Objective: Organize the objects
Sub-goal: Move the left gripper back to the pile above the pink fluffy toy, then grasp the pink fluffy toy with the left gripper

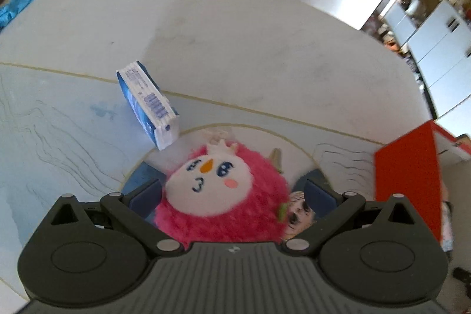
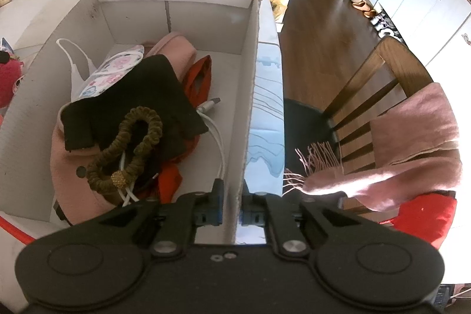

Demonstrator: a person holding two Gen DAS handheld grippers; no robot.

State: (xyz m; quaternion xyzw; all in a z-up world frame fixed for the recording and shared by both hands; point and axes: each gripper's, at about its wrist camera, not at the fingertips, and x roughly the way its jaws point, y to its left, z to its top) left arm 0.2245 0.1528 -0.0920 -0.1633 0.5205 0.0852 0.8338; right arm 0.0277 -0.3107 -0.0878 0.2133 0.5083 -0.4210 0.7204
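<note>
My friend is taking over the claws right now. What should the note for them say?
Left claw: open around the pink plush toy, not squeezing it yet.
Right claw: shut on the right wall of the cardboard box, holding it.
Already in the box: black glove, brown bead loop, white cable, pink and red cloth things.
Still out on the table: the plush toy and a blue and white packet.
Next is probably grabbing the toy and putting it in the box.

The pink plush [image 1: 223, 196] hides most of a printed face picture [image 1: 298, 211] under it. The red box [image 1: 409, 175] is cut off at the right edge, and the barcode pack's [image 1: 148, 105] text is too blurry to read.
</note>
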